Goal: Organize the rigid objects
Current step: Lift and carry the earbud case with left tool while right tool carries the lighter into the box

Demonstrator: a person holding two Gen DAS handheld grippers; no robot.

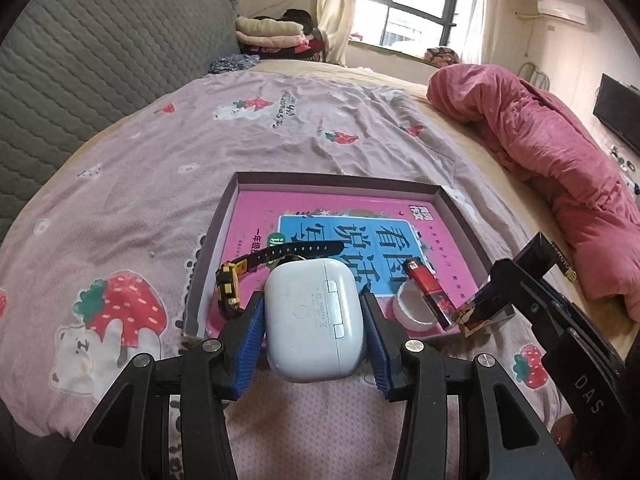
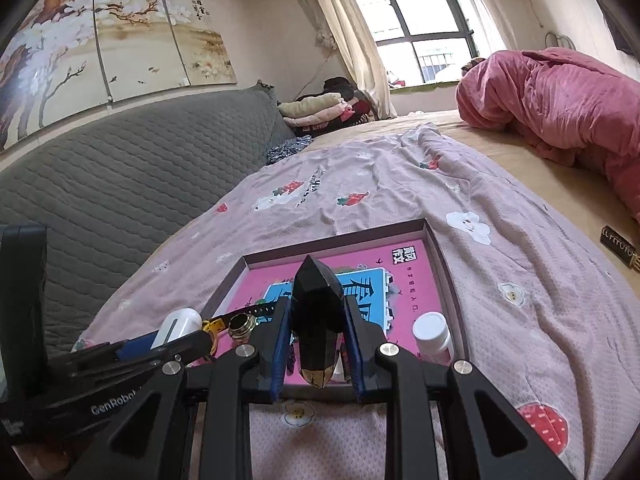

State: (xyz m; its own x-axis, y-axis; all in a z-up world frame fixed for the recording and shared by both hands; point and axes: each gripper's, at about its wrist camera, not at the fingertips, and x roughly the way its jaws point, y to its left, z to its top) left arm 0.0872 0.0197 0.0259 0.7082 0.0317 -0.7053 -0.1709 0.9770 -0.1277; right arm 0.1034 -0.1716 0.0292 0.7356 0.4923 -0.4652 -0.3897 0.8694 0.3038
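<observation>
My left gripper (image 1: 313, 300) is shut on a white earbud case (image 1: 316, 328), held over the near edge of a shallow box tray (image 1: 336, 179). A pink book (image 1: 256, 216) lines the tray. On it lie a yellow toy car (image 1: 228, 284), a black watch strap (image 1: 298, 251), a red lighter (image 1: 428, 292) and a white bottle (image 1: 412, 308). My right gripper (image 2: 318, 304) is shut on a black faceted object with a gold end (image 2: 316, 292), above the tray's near edge (image 2: 320, 392). In the right wrist view the earbud case (image 2: 180, 326) shows at the left.
The tray lies on a pink strawberry-print sheet (image 1: 200, 140) on a bed. A grey quilted headboard (image 1: 80, 60) rises on the left and a rolled pink quilt (image 1: 552, 148) lies on the right. A small black and gold box (image 2: 618, 246) rests on the bed at far right.
</observation>
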